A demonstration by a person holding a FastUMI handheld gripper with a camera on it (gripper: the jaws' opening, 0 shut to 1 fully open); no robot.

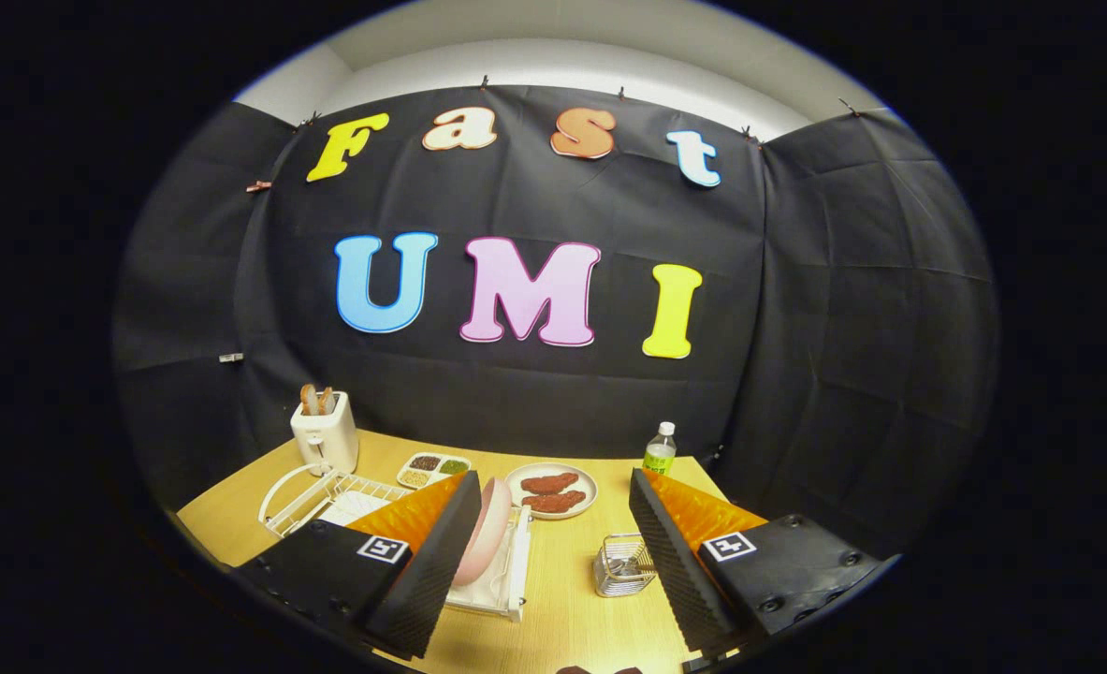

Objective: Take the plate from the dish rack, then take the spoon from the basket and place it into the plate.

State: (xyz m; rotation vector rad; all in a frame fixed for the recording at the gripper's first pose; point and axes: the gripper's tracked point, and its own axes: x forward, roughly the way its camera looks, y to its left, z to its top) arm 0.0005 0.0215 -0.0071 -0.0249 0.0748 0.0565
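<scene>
Two fingers of the hand-held gripper stand wide apart above the tabletop, the pink plate upright in the dish rack beside one.

Staged recording booth, not a real kitchen: black cloth walls clipped up around a wooden table. Kitchen props set out on it: toaster, white dish rack, sectioned tray, plate of food, bottle.
</scene>
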